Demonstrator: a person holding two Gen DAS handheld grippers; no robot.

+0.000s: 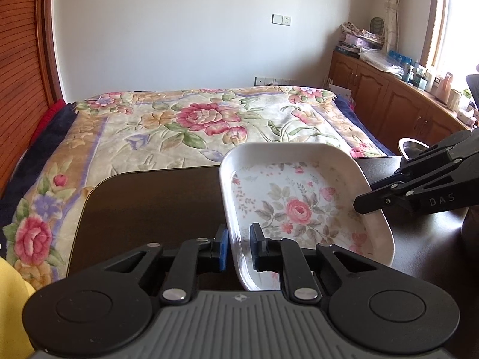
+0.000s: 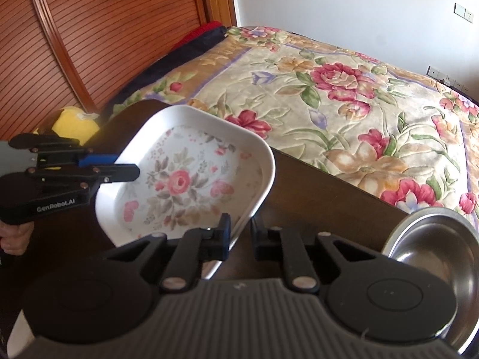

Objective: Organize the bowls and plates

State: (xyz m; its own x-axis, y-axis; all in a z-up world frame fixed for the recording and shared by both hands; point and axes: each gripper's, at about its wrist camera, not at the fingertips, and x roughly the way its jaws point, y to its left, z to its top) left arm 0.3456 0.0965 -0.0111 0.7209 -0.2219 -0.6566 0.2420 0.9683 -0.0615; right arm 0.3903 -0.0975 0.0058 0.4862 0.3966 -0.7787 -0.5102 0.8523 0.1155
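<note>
A white square plate with a pink rose print [image 1: 299, 206] [image 2: 185, 179] hangs tilted just over the dark wooden table [image 1: 149, 203] [image 2: 314, 197]. My left gripper [image 1: 239, 233] [image 2: 125, 165] is shut on the plate's left rim, one finger inside and one outside. On the opposite rim my right gripper [image 2: 240, 224] [image 1: 363, 194] is shut the same way. A stainless steel bowl [image 2: 434, 248] [image 1: 410, 146] stands on the table to the right of the plate, near the right gripper.
A bed with a floral blanket [image 1: 194, 119] [image 2: 344, 89] lies right behind the table's far edge. Wooden cabinets [image 1: 389, 95] with clutter on top line the right wall. A yellow soft object [image 2: 74, 122] sits beyond the table's left end. A hand [image 2: 15, 239] holds the left gripper's handle.
</note>
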